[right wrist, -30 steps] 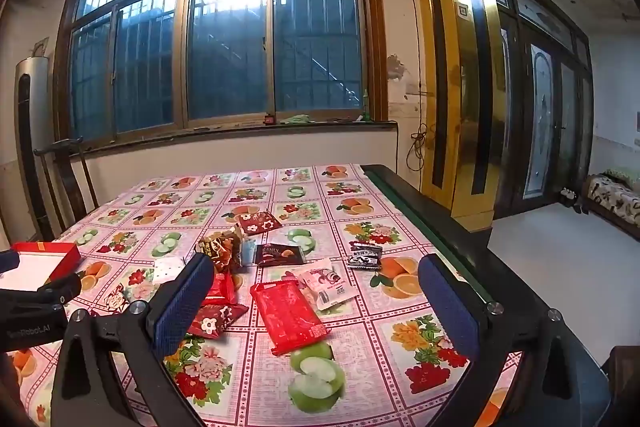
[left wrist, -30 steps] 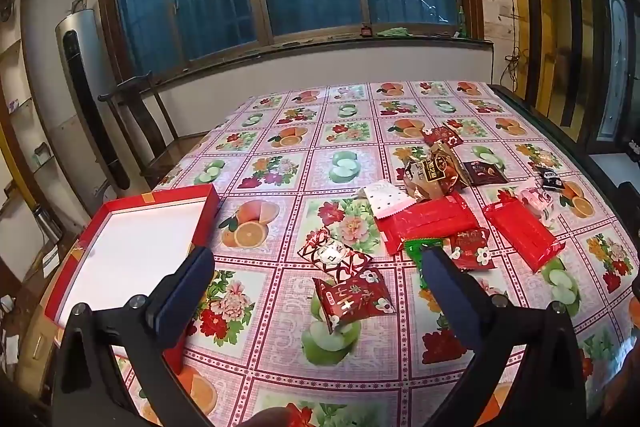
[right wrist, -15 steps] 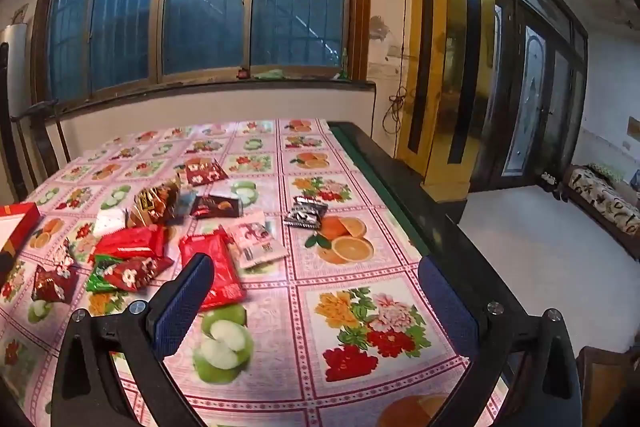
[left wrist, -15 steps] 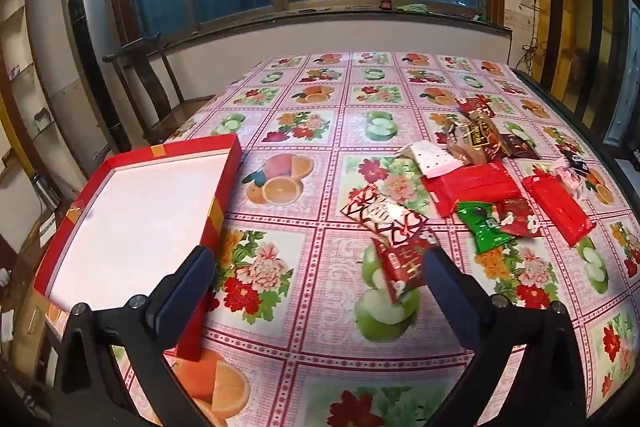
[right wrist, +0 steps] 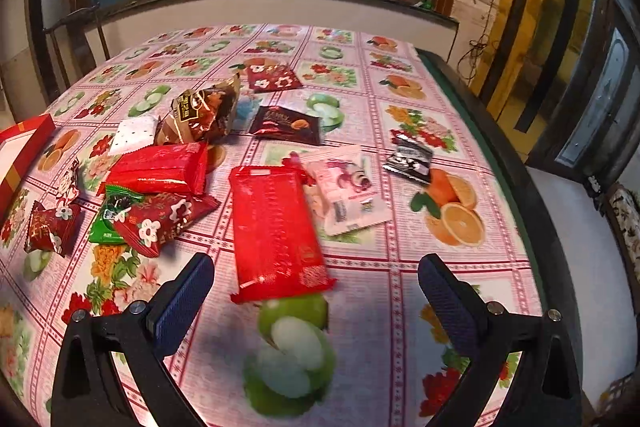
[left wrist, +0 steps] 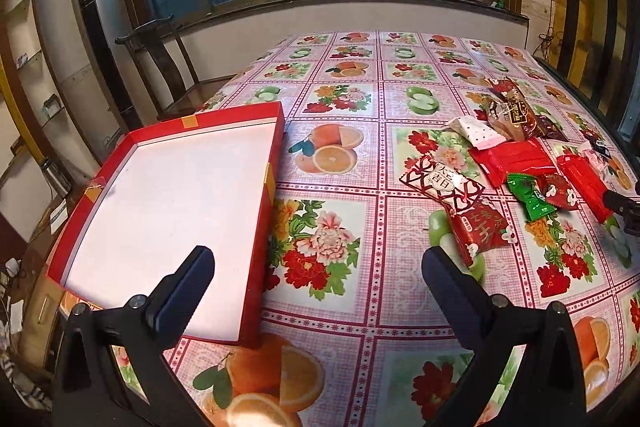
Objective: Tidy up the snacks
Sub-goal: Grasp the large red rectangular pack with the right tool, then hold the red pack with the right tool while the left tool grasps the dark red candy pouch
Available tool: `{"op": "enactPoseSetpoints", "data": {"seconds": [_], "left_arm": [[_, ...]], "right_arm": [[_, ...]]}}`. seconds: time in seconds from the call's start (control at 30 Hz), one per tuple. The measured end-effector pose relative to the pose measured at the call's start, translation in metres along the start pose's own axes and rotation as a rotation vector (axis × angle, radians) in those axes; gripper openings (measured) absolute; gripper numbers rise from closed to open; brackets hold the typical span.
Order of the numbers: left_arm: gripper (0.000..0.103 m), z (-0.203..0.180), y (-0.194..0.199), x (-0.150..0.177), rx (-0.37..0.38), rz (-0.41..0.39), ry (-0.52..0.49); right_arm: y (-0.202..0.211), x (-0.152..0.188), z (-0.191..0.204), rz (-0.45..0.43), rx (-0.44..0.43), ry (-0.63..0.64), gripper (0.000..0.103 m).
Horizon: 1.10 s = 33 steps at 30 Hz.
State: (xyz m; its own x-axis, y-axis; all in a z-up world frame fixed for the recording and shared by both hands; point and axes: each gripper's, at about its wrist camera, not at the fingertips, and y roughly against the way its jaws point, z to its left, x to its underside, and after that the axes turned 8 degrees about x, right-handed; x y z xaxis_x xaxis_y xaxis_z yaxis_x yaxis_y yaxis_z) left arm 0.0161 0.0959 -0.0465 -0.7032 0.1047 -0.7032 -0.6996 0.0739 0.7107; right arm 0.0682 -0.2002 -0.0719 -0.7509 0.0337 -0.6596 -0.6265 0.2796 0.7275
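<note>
Several snack packets lie scattered on a fruit-print tablecloth (left wrist: 340, 187). A red box with a white inside (left wrist: 168, 203) sits at the table's left and holds nothing. My left gripper (left wrist: 316, 263) hovers open between the box and a dark red packet (left wrist: 480, 227), next to a red-and-white packet (left wrist: 440, 183). My right gripper (right wrist: 312, 275) is open just above the near end of a long red packet (right wrist: 276, 227). A pink packet (right wrist: 348, 191), a green packet (right wrist: 112, 215), a flowered red packet (right wrist: 164, 219) and a brown bag (right wrist: 200, 111) lie around it.
A dark wooden chair (left wrist: 160, 67) stands beyond the table's far left corner, by a tall floor air conditioner (left wrist: 96, 39). The table's right edge (right wrist: 500, 155) drops to the floor near gold-framed doors. The right gripper's tip (left wrist: 624, 207) shows at the right of the left wrist view.
Both grippers have dropped lower and tilted down toward the table. The left one has shifted toward the red box; the right one has closed in on the long red packet.
</note>
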Motion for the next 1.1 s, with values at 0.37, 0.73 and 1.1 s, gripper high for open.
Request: {"op": "enactPoseSetpoints", "data": {"seconds": [0.37,0.73,1.1], "left_arm": [[0.103,-0.041,-0.008,-0.008,0.075,0.039,-0.178],[0.103,-0.079,-0.034,-0.022,0.211,0.077,-0.378],[0.103,-0.086,-0.057,-0.023,0.274,0.133,-0.402]], "right_arm": [[-0.038,-0.015,0.023,0.159,-0.043,-0.057,0.063],[-0.011,0.016,-0.002,0.109,-0.19,-0.048,0.05],[-0.024,0.021,-0.035,0.097,-0.464,-0.31,0.05]]}}
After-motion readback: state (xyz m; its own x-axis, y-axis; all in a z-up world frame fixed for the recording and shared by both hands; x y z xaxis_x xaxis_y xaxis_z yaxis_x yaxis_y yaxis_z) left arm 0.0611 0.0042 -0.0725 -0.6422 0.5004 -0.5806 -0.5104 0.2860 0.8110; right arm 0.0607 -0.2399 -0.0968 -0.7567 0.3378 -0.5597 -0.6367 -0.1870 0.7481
